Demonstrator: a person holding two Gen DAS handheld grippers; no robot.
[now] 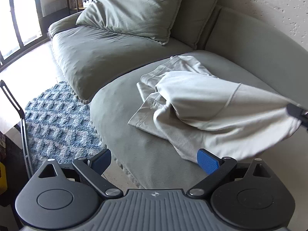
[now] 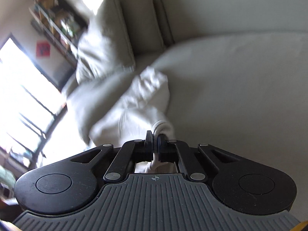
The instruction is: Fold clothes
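The broad grey-green fabric sofa seat [image 1: 146,154] carries the task's thing: a pale cream cotton garment with ribbed hems [image 1: 192,104]. It lies toward three o'clock in the left wrist view, rumpled, one part bunched over another, its ribbed edges showing at about twelve o'clock of the heap. It is not a neat folded stack; a flap of it is lifted off the cushion and stretched toward three o'clock, where the right gripper [image 2: 155,144] has its fingers pressed together on a ribbed edge of the cloth. That view is blurred, so which edge I cannot tell.

The left gripper [image 1: 155,162] hangs at six o'clock with its blue-padded fingers [image 1: 207,160] spread wide and nothing between them, one pad just beside the garment's near edge.

I judge the folding mid-course: one layer is being carried, and flattening and squaring remain.
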